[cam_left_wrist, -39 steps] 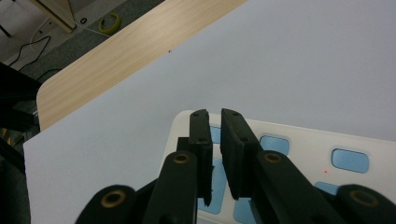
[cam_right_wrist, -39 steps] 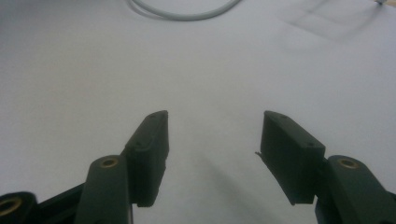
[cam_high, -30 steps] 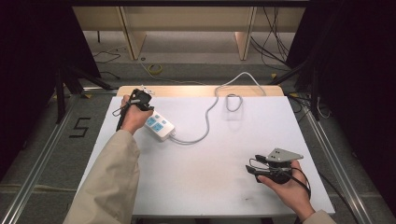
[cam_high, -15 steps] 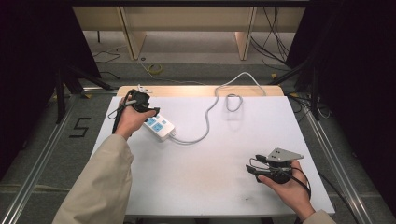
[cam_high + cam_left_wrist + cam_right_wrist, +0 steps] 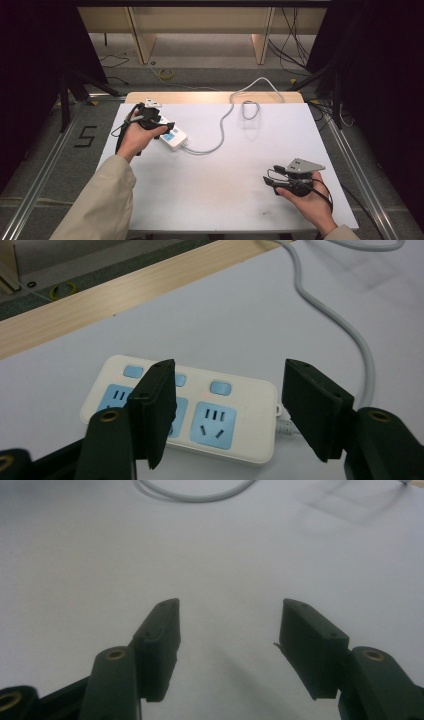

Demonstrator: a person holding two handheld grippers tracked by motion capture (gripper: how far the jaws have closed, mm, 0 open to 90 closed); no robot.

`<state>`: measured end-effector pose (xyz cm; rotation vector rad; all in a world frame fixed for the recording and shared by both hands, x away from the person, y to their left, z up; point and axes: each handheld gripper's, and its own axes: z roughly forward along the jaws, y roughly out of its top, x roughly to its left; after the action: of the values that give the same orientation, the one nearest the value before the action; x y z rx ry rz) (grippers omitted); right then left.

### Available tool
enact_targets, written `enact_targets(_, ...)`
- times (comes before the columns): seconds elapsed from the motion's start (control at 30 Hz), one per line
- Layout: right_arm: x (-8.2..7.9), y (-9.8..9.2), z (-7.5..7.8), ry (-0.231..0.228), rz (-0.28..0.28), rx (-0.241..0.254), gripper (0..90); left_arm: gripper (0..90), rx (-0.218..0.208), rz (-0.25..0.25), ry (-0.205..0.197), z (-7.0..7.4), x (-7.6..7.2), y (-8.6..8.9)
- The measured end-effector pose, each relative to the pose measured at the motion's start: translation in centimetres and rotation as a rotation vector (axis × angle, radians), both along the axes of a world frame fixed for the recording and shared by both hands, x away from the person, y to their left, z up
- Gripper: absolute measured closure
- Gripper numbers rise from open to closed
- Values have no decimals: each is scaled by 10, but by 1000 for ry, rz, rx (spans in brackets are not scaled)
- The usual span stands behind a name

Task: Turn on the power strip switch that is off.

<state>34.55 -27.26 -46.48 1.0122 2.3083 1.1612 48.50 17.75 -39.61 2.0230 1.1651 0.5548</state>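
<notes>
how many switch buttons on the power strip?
3 on the power strip, in a row along its far edge: left, middle partly behind the left gripper's jaw, right. None seems fully hidden.

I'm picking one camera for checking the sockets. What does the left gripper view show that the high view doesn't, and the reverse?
Left gripper view: the white power strip close up, with blue socket faces, blue switches, and the left gripper with open jaws just above it.

High view: the right gripper open over bare white table, both beige sleeves, and the grey cable's loop.

Both: strip, cable, tabletop, wooden far edge.
</notes>
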Motion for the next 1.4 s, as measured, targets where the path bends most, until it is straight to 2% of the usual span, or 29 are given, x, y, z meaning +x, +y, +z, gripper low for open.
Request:
enact_targets(0.13,0,0,0,1,0,1,422,377,-9,-27,-13,2,-11,-4)
enact_targets(0.3,1,0,1,-3,2,1,421,369,0,-52,-22,3,-22,-8)
enact_targets(0.47,1,-1,1,-2,1,3,420,361,-10,-61,-25,5,-32,-7)
enact_targets(0.63,1,-1,1,-3,2,4,419,355,-8,-77,-44,6,-43,-6)
enact_targets(0.7,1,-1,1,-3,3,4,419,346,-23,-77,-53,8,-49,-3)
enact_targets(0.83,1,-1,1,-2,4,2,419,340,-25,-79,-71,10,-57,-2)
enact_targets(0.97,1,-1,1,0,5,4,419,338,-29,-89,-69,7,-65,0)
enact_targets(1.4,1,-1,1,1,16,4,414,331,-18,-99,-97,-7,-88,5)
